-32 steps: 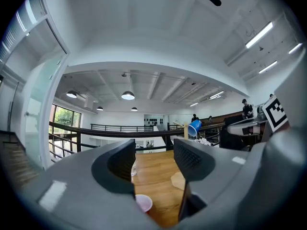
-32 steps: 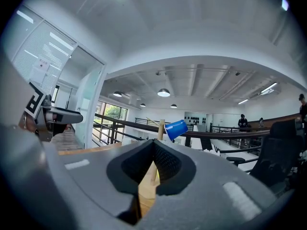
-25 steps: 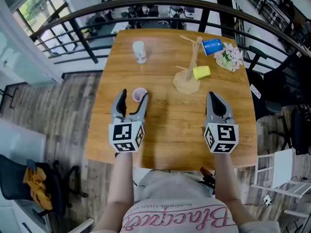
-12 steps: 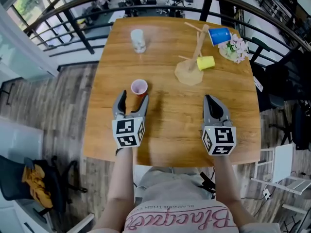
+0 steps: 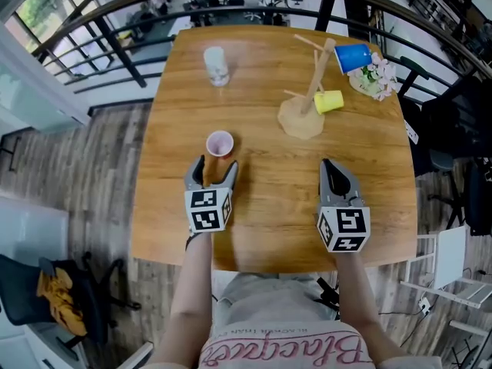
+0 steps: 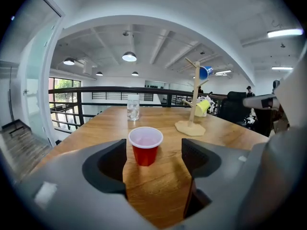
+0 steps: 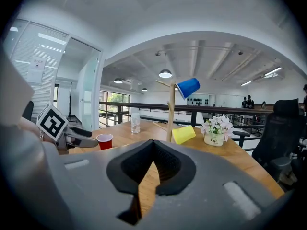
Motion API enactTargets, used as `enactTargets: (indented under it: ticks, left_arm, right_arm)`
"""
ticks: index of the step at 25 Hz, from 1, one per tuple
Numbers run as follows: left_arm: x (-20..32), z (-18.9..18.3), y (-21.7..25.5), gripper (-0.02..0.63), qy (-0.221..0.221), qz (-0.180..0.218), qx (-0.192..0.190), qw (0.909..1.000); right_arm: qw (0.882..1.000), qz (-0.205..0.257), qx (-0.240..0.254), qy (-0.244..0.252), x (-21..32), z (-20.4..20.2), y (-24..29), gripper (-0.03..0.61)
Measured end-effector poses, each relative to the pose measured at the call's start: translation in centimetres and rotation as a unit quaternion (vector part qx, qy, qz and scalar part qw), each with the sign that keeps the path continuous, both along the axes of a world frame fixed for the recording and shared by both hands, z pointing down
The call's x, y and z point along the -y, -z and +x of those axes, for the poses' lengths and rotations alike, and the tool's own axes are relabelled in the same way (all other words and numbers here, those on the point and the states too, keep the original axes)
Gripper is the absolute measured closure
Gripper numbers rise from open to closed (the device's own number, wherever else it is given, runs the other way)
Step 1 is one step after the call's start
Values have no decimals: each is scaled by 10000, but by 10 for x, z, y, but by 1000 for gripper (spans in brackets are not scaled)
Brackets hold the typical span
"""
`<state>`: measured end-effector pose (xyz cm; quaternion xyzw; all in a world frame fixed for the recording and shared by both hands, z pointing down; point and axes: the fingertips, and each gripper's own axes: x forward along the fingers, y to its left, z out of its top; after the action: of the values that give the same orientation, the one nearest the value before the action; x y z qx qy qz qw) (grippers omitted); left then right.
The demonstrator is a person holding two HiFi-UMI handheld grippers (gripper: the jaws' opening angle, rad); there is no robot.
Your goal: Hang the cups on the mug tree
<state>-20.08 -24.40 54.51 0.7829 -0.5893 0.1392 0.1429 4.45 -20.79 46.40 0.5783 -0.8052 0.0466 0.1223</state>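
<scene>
My left gripper [image 5: 214, 169] has come down, its jaws just opening; the red cup [image 5: 220, 143] sits right ahead, ready to grab; my right gripper [image 5: 336, 174] is squeezed shut, empty.

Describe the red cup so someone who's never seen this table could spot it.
On the wooden table, a mug tree stands at the far right with a blue cup and a yellow cup on it. On the left, nearer the person than the clear glass, stands the red cup. It is the only red one, upright, pale inside, and off the tree.
</scene>
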Motion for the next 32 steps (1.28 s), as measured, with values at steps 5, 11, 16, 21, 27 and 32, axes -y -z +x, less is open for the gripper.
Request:
enactTargets:
  ticks: [5,11,16,21,27,32]
  left_arm:
    - [14,-3,-25,256,53,-285,162,9995]
    - [30,-1,-42,282,27,-443,272,9986]
    - [39,2,-47,301,21,-442,368,9983]
    - [50,1,-50,322,158,-436,476,9978]
    - [55,0,-40,339,277,-221,388,9986]
    - [49,2,-19,341,369,-100,391,9985]
  right_arm:
    - [10000,-71,-22,-18,4,-2,-11,577]
    - [9999,-147,-34,-3,8,-2,-24,577]
    - [9998,-182,-68,2,8,-2,-28,577]
    - [9998,-207,-70,13,9,0,-33,577]
    - [9997,-206,-68,62,8,6,-33,577]
    - [9998,-215,7,41,5,18,-22,577]
